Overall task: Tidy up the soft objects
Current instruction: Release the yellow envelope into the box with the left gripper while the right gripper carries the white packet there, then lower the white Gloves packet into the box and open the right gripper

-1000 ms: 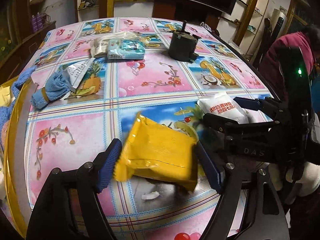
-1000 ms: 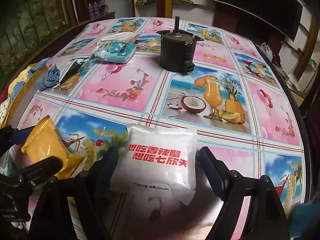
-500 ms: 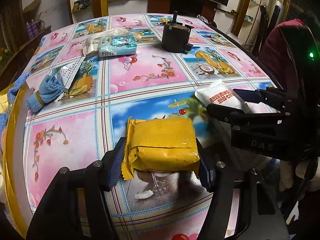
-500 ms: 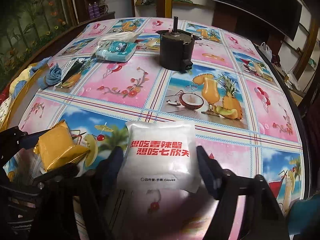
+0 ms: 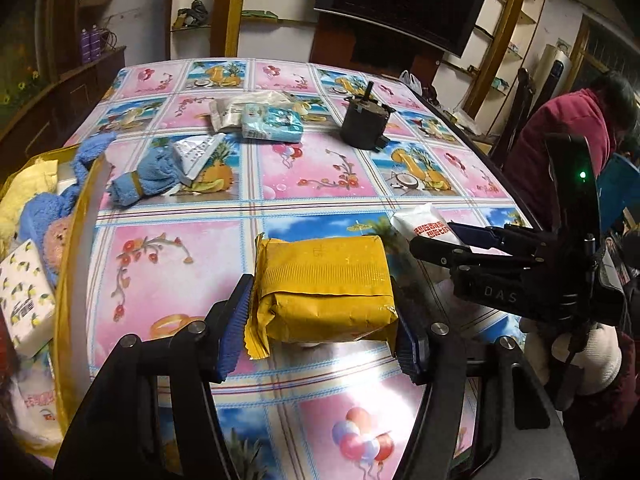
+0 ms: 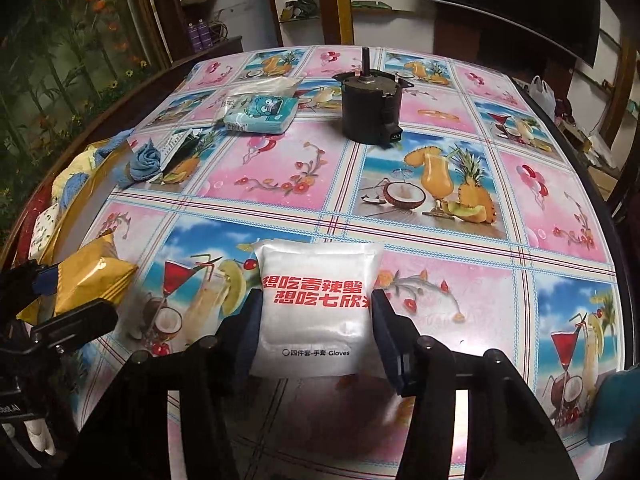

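My left gripper [image 5: 322,330] is shut on a yellow soft pack [image 5: 324,286] and holds it just above the table; the pack also shows in the right wrist view [image 6: 92,280]. My right gripper [image 6: 316,328] is shut on a white gloves packet [image 6: 316,308] with red print, also held above the table; the packet shows in the left wrist view [image 5: 424,226]. A gold-rimmed basket [image 5: 76,240] at the left edge holds soft toys and tissue packs.
On the table lie a rolled blue towel [image 5: 140,178], a silver sachet [image 5: 196,154], a blue tissue pack [image 5: 272,122] and a clear bag [image 5: 240,108]. A black motor [image 6: 374,108] stands at the back. A person in red [image 5: 568,152] sits right.
Both grippers closed onto their packs and lifted them off the table. The yellow pack turned square between the left fingers. The view pulled back, showing the basket.
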A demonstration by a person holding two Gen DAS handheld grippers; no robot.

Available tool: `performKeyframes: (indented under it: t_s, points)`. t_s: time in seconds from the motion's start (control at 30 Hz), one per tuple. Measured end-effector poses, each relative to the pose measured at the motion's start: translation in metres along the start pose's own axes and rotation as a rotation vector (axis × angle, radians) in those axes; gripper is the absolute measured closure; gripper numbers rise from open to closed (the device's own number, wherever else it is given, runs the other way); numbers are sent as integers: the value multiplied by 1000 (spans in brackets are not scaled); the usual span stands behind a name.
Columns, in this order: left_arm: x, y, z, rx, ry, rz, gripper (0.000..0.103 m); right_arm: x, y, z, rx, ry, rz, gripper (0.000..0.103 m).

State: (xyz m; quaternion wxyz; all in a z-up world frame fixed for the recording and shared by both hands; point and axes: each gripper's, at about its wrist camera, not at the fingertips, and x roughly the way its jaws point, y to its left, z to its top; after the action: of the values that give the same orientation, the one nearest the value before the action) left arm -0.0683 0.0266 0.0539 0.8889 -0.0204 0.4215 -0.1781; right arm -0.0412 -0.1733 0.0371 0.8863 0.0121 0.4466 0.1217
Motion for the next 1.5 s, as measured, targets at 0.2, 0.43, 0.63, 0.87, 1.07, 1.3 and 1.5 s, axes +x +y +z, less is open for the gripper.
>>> performKeyframes:
  t_s: [0.2,0.43,0.63,0.87,1.07,1.3,1.5]
  points:
    - [-44,50,-8,-125,-54,43,41,-11,29,11,-46,-20,40,50]
    - [-83,119,-26,-260,-96,137,41,-14,93,25,-136,-36,147,50]
    - [-102,162,-41,-335,-117,202,41,-9,160,37,-254,-36,214,50]
    - [-98,174,-49,-311,-107,251,40,-2,222,58,-341,-41,265,50]
    - [-82,167,-54,-244,-78,255,35,18,258,78,-363,-19,280,50]
    - [-92,180,-57,-291,-119,164,32,53,293,111,-370,5,247,50]
    - [-104,189,-54,-315,-116,178,32,95,308,137,-300,52,238,46]
